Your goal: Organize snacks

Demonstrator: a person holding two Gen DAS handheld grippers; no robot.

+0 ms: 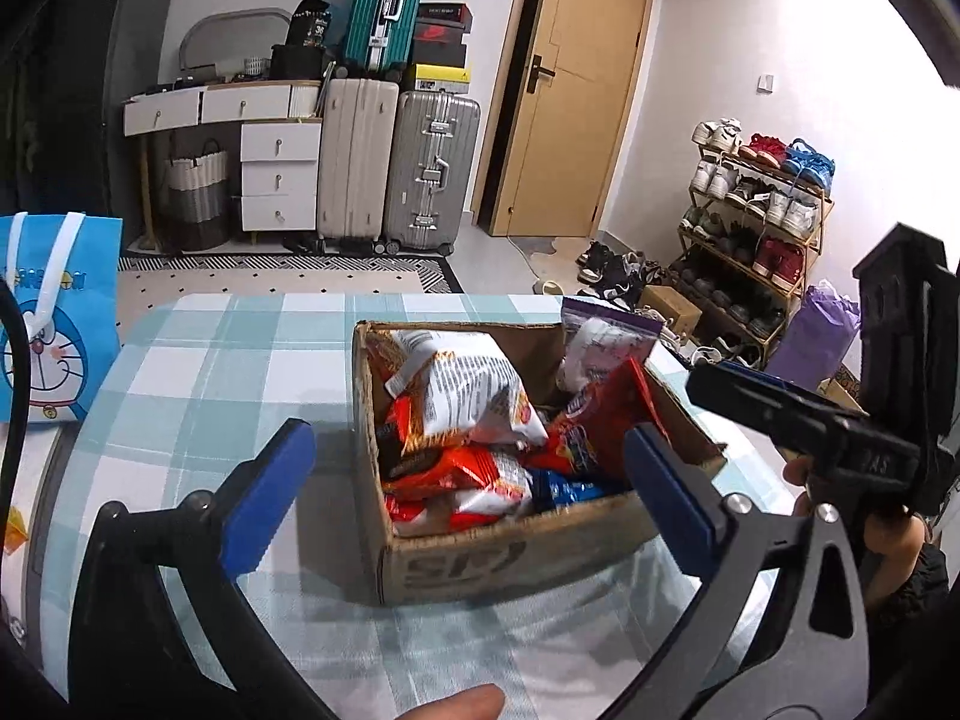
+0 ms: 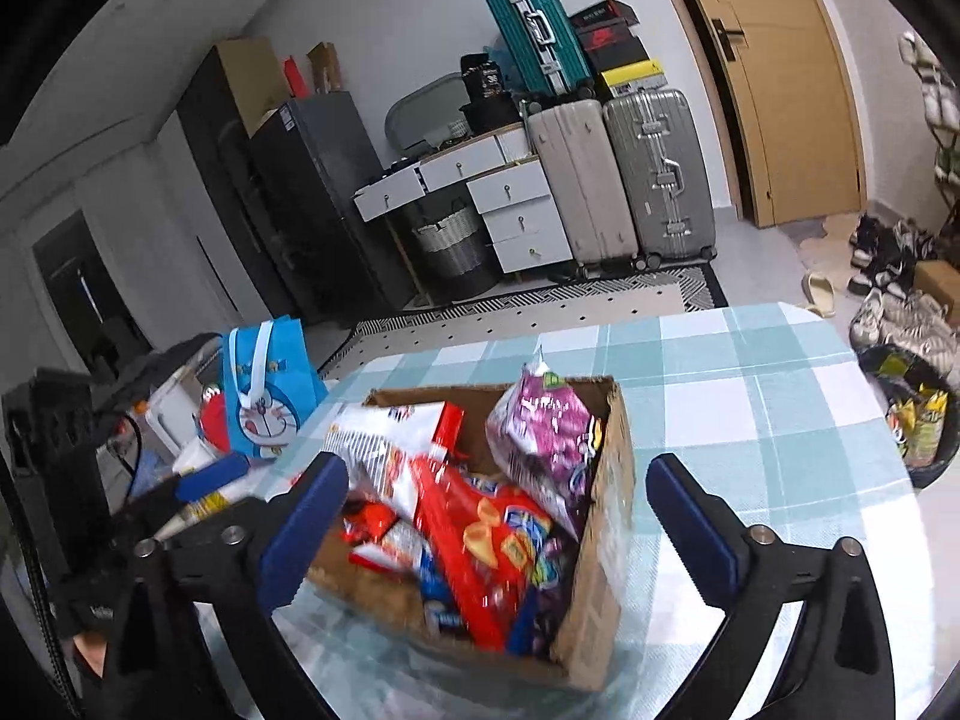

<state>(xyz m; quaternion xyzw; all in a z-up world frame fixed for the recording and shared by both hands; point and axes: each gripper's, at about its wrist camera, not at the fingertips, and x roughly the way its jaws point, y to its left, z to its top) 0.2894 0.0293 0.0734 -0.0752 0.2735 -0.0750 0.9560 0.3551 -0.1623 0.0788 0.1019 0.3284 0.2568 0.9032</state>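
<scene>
The left hand-held gripper stands wide, its blue pads spread to either side of the near end of the cardboard box, with nothing between them. The right hand-held gripper is just as wide and just as empty, hanging over the same box from the other side; in the left wrist view it shows at the right edge of the frame, just beside the box's right wall.

The snacks sit in that box, at the middle of both frames, on the counter with its pale green check cloth. On top lies a white-and-orange packet; below it are red and orange packets, and a purple packet leans against the wall of the box, at the upper right of it in the right wrist view.

By my reckoning both hands are free over a box already well filled — either between items or near the end of the sorting. The next move calls for picking one packet or tidying the leaning ones, coming down on the crinkly foil squarely so it does not slip.

Writing is scarce: the front of the box carries large dark letters, upside down and too blurred to read. At the left of the frame a blue gift bag shows a cartoon cat face.
</scene>
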